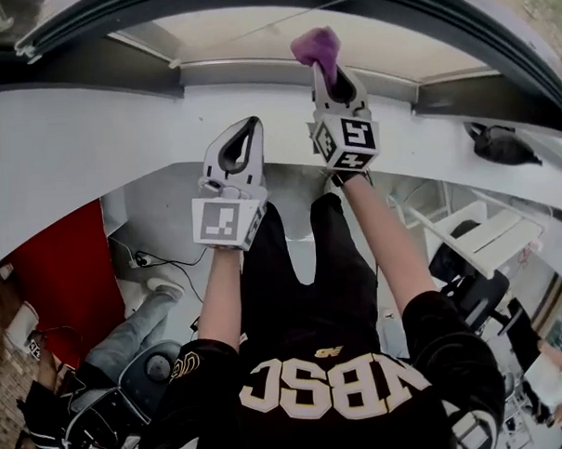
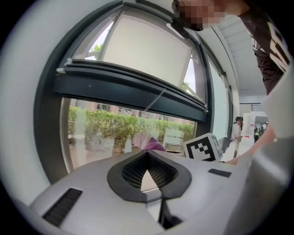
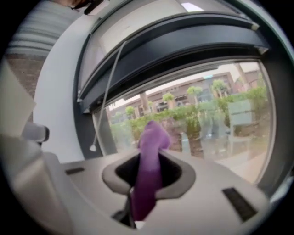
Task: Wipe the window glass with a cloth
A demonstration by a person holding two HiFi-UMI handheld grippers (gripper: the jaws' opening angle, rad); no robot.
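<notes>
1. Cloth (image 1: 316,46): a purple, bunched wad at 12 o'clock in the head view, in front of the lower part of the window glass (image 1: 254,39). Whether it touches the pane cannot be settled.
2. The right gripper (image 1: 328,75) has its fingers pinching the cloth mid-length. The wad sticks out past the tips and a tail runs back between them.
3. Handling, as a judgement: the cloth looks light, limp and easily squashed, so it should flatten and drag on smooth glass rather than slide off. A hold just behind the wad, as now, leaves a soft pad ahead of the hard tips. A hold nearer the front risks plastic scraping the pane.
4. The left gripper (image 1: 251,127) sits at 8 o'clock from the right one, with its fingers pressed together on nothing.
</notes>
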